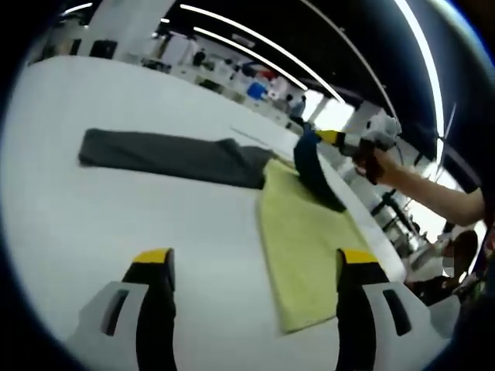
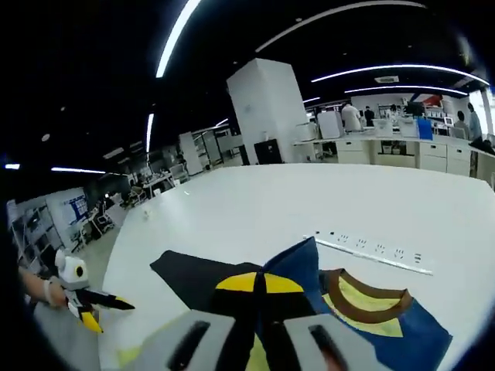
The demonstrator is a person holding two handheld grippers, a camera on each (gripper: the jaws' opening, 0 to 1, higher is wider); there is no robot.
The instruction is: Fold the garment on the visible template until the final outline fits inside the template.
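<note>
A yellow-green rectangular template sheet (image 1: pixel 305 255) lies flat on the white table (image 1: pixel 116 224). The dark garment (image 1: pixel 178 157) stretches across the table from the left to the sheet's far corner. My right gripper (image 1: pixel 334 137) holds a navy part of it lifted above that far end. In the right gripper view the jaws (image 2: pixel 259 283) are shut on navy fabric, and beside them shows a brown collar (image 2: pixel 370 304) with yellow inside. My left gripper (image 1: pixel 255 259) hovers open over the sheet's near left edge, nothing between its jaws; it also appears far left (image 2: pixel 89 305).
A white power strip (image 2: pixel 371 251) lies on the table beyond the garment. A person's forearm (image 1: pixel 433 189) reaches in from the right. Desks, a white pillar (image 2: pixel 267 108) and people stand in the background office.
</note>
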